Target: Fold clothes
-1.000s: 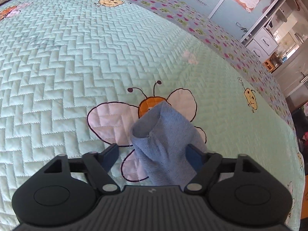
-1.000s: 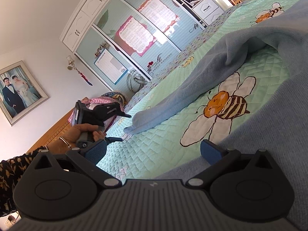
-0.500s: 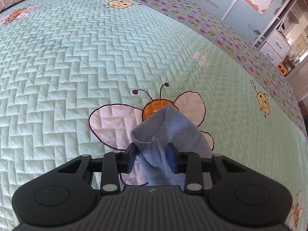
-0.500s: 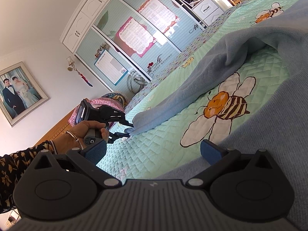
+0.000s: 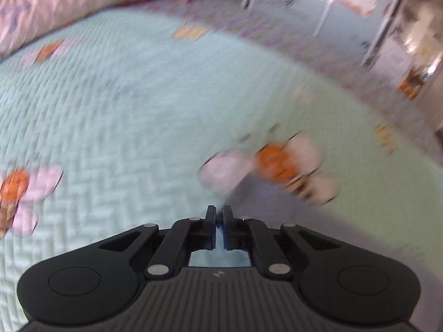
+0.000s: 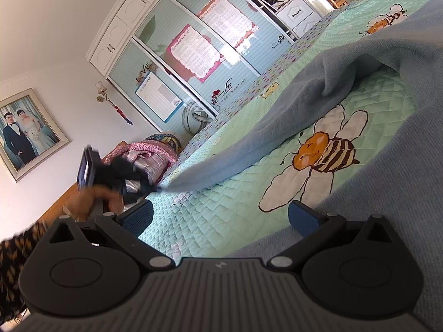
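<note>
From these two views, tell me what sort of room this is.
A home bedroom, most likely: a wide bed under a green quilt printed with bees, a tall wardrobe with sliding doors, and a framed wedding photo on the wall.

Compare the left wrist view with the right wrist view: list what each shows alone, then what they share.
Left wrist only: the left gripper close up, jaws nearly shut on a thin sliver of blue, and a pink pillow at the bed's far edge; the view is motion-blurred.

Right wrist only: the right gripper with jaws wide open, the blue sweater stretched toward the left gripper, a framed photo and a patterned sleeve.

Both: the green bee quilt and the wardrobe doors.
</note>
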The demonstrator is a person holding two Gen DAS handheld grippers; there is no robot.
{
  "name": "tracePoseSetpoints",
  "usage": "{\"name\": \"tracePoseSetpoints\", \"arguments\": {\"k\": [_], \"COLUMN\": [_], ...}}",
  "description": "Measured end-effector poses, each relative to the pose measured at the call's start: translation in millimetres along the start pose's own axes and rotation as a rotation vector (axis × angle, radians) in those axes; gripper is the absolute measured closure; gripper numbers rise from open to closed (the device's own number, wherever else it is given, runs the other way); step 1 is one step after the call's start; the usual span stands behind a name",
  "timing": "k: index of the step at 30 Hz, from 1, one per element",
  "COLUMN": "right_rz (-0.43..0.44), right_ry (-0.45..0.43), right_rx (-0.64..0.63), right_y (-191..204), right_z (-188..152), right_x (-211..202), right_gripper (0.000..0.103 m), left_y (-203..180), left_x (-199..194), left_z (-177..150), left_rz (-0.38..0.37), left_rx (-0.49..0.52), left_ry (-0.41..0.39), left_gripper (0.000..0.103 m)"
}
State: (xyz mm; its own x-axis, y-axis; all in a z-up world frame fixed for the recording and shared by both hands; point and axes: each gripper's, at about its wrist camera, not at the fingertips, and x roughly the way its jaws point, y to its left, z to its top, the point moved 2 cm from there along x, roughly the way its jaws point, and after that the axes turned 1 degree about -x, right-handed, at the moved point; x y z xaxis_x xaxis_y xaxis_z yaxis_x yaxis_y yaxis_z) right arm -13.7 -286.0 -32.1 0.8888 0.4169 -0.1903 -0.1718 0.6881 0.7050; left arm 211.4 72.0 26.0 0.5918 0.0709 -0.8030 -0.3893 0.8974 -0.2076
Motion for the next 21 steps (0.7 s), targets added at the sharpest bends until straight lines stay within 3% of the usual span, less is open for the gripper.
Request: {"name": "tracePoseSetpoints", "arguments": {"k": [6, 9, 12, 14, 16, 17, 19, 21], "right_rz": [-0.001, -0.002, -0.002, -0.002, -0.002, -0.002, -0.002, -0.002], "right_ry": [0.000, 0.000, 0.000, -0.001, -0.001, -0.001, -0.001, -0.001], "right_rx": [-0.002, -0.002, -0.003, -0.003, -0.003, -0.003, -0.003, -0.003], "right_y": [1, 1, 1, 0, 0, 0, 0, 0], "right_z": [0, 0, 0, -1, -1, -1, -1, -1], "right_x": [0, 0, 0, 1, 1, 1, 1, 1], "right_gripper": [0.000, 0.000, 0.000, 0.000, 0.000, 0.000, 0.000, 0.000], "left_y": [30, 34, 16, -13, -20, -24, -30, -34], "left_x": [6, -7, -30, -38, -15, -3, 20, 42], "left_z": [-9, -7, -8, -6, 0, 3, 9, 15], "left_rz": [-0.090, -0.088, -0.194, -0.307, -0.266, -0.246, -0.205, -0.165], "left_rx": [-0.099, -0.155, -0.151, -0.080, -0.060, -0.050, -0.031, -0.025], "left_ry": [-0.029, -0.059, -0.093, -0.077, -0.051, -0.038, -0.012, 0.011], "left_gripper": [0.102, 0.098, 0.094, 0.074, 0.052, 0.047, 0.048, 0.093]}}
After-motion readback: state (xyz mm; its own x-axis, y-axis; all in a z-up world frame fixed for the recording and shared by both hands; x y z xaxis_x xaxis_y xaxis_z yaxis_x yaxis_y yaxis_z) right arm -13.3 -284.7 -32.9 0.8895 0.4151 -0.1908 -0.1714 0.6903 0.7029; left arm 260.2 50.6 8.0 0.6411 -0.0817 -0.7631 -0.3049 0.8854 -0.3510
